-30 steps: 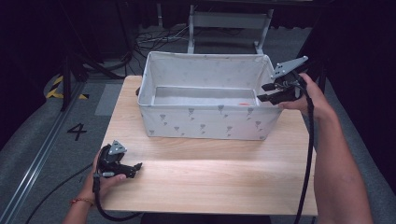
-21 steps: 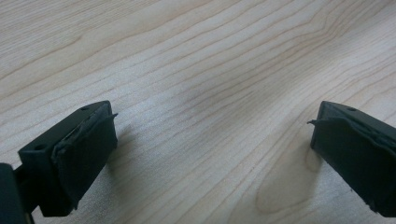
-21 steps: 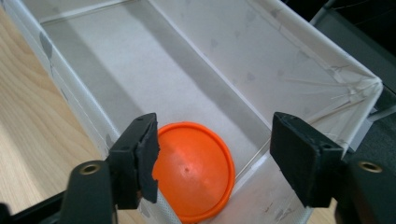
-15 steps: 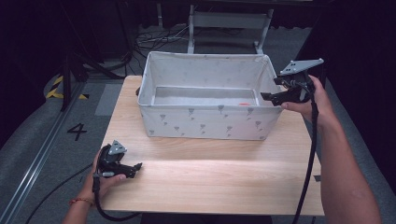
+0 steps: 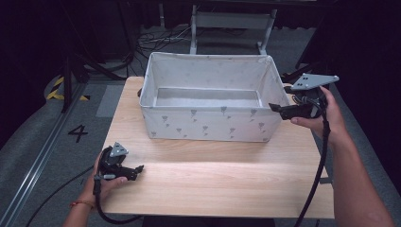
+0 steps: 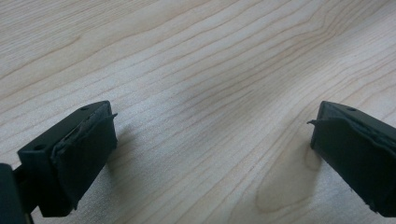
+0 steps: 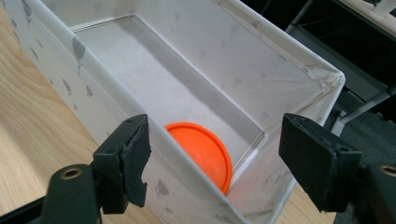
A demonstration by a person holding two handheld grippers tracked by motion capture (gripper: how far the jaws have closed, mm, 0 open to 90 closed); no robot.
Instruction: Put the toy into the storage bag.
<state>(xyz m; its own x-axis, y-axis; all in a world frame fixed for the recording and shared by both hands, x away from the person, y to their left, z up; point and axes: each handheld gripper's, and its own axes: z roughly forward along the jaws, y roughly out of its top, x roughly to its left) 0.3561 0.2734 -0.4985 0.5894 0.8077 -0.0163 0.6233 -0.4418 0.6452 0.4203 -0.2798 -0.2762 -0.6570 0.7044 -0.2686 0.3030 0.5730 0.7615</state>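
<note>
Since the earlier frames our right tongs (image 5: 276, 108) have drawn back from over the fabric bin (image 5: 208, 124) toward its right end wall and tipped more level, while our left tongs (image 5: 138, 169) have stayed parked on the worktop (image 5: 213, 184) near its front left corner. We see both pairs of tongs open and empty: in the left gripper view the two black jaws stand wide apart over bare wood grain, and in the right gripper view the jaws frame the bin's near corner with nothing between them. We find the orange disc (image 7: 201, 153) inside the bin, lying on its floor in the corner nearest the right tongs, partly hidden behind the bin's near wall. We judge that the step in hand is a release and withdrawal, the disc having been deposited in the bin and the right hand (image 5: 326, 116) clearing its rim. We expect the next move to call for either carrying the right tongs clear to a resting place on the worktop or, should the disc be wanted again, lowering them over the rim into that corner without snagging the soft wall.
</note>
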